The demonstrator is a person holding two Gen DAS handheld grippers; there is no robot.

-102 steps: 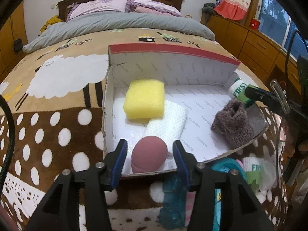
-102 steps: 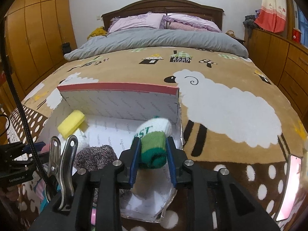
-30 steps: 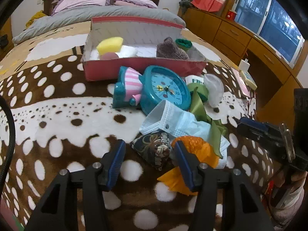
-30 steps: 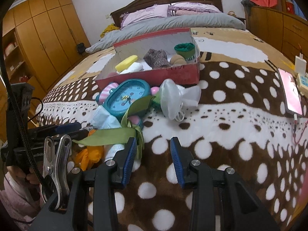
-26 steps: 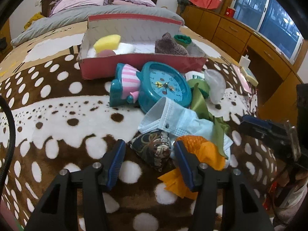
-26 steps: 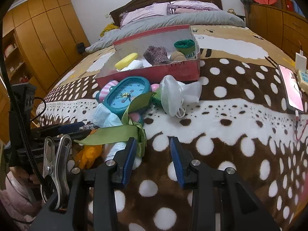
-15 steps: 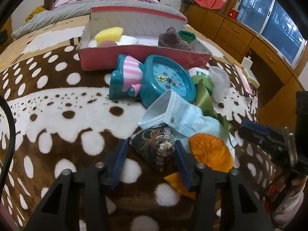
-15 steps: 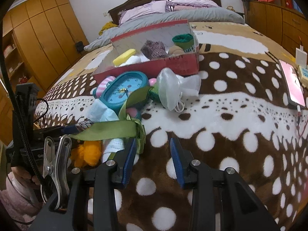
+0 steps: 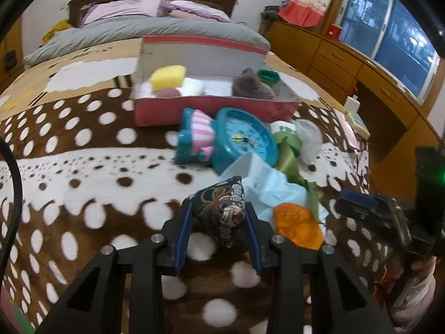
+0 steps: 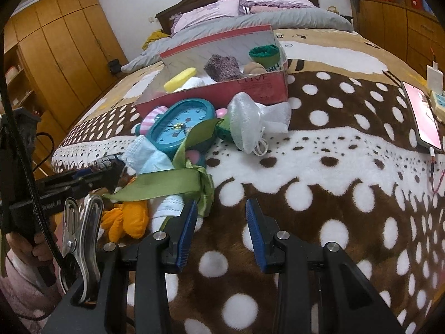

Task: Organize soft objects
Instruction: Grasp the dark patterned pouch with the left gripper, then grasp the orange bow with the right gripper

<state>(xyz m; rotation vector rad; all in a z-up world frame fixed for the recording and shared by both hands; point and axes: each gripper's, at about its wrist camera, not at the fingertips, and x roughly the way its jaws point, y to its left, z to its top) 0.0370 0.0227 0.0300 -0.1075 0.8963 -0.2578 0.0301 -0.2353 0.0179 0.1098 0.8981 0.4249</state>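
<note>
My left gripper (image 9: 218, 217) is shut on a dark patterned fabric pouch (image 9: 222, 208) and holds it just above the bed blanket. Beside it lie a light blue face mask (image 9: 267, 181), an orange soft thing (image 9: 297, 225) and a green ribbon (image 10: 164, 186). The red open box (image 9: 211, 108) further back holds a yellow sponge (image 9: 167, 76), a grey knitted sock (image 9: 250, 86) and a green rolled sock (image 10: 264, 53). My right gripper (image 10: 221, 222) is open and empty over the blanket, right of the pile. The left gripper also shows in the right wrist view (image 10: 111, 172).
A teal alarm clock (image 9: 244, 136) with a pink striped part (image 9: 197, 136) lies before the box. A white mesh bag (image 10: 244, 119) lies right of it. A phone (image 10: 422, 117) and a charger (image 10: 435, 78) lie at the blanket's right edge. Wooden drawers (image 9: 361, 64) stand beyond.
My left gripper has closed on the patterned pouch and lifted it a little. The right gripper has stayed open and hardly moved.
</note>
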